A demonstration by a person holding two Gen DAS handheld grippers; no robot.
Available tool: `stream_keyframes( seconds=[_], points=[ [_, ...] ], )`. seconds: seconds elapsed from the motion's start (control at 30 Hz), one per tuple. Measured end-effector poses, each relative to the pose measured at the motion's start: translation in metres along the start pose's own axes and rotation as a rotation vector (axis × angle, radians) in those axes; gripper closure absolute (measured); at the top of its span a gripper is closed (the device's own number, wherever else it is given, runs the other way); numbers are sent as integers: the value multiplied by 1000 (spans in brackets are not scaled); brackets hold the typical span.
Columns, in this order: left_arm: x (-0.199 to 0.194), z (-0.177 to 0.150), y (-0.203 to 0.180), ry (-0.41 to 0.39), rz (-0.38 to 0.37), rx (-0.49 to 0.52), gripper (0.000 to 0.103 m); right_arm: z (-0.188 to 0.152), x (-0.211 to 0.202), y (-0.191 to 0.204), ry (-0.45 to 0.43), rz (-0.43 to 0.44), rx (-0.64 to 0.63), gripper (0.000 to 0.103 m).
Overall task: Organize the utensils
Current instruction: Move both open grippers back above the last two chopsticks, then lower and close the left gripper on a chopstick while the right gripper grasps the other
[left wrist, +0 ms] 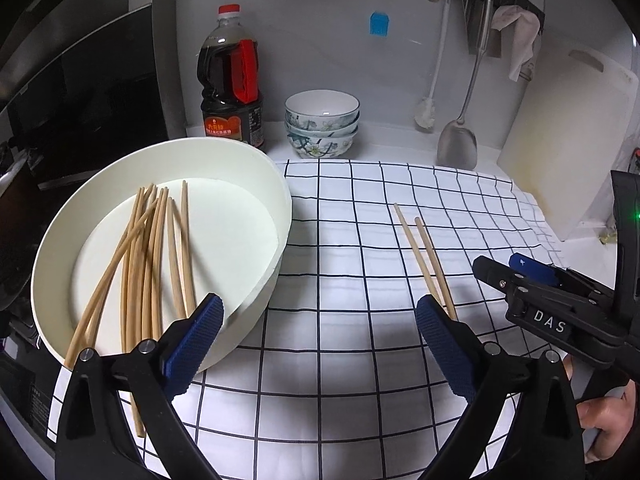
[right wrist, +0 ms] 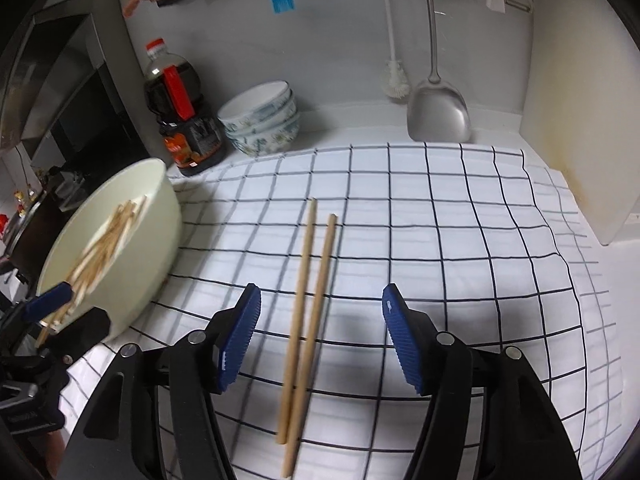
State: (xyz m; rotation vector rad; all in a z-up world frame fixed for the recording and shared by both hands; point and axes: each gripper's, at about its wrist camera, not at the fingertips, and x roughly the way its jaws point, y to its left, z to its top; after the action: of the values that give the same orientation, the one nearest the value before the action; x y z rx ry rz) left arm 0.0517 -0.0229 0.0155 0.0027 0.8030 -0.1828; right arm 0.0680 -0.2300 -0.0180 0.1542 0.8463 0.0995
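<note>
A white round tub (left wrist: pixel 260 168) (right wrist: pixel 160 188) sits at the left on the checked cloth (left wrist: pixel 340 380) and holds several wooden chopsticks (left wrist: pixel 152 256) (right wrist: pixel 104 240). Two more chopsticks (right wrist: pixel 308 320) (left wrist: pixel 426 256) lie side by side on the cloth. My right gripper (right wrist: pixel 320 336) is open above them, a finger on each side, not touching. My left gripper (left wrist: pixel 320 344) is open and empty, its left finger (left wrist: pixel 196 344) over the tub's near rim. One chopstick (left wrist: pixel 138 416) sticks out below that finger. The right gripper (left wrist: pixel 520 276) shows at the right of the left wrist view.
A soy sauce bottle (left wrist: pixel 232 80) and stacked patterned bowls (left wrist: pixel 322 124) stand at the back wall. A metal spatula (left wrist: pixel 458 140) and a brush (left wrist: pixel 426 112) hang there. A white cutting board (left wrist: pixel 568 136) leans at the right. A dark stove area (left wrist: pixel 80 100) is left.
</note>
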Motion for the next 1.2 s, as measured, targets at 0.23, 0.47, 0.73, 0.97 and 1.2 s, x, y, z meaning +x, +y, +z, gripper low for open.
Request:
stream_keyframes(
  seconds=[0.23,0.47,0.73,0.97,1.2],
  points=[
    [6,-2,-3,-4,24,-18,7,-11,25,-3,63,-27,-34,41],
    [7,-3,-12,-11,13,-2,7,-17,38,-1,94,-68,-75,41],
    [8,-4,-17,-13,6,9,7,-23,49,4,129,-100,-120,41],
    [12,-6,-24,-2,2,17,7,-26,51,11,129,-97,-169,65],
    [26,-7,-45,28,-11,53,7,-21,48,-10,127,-88,-120,95]
  ],
)
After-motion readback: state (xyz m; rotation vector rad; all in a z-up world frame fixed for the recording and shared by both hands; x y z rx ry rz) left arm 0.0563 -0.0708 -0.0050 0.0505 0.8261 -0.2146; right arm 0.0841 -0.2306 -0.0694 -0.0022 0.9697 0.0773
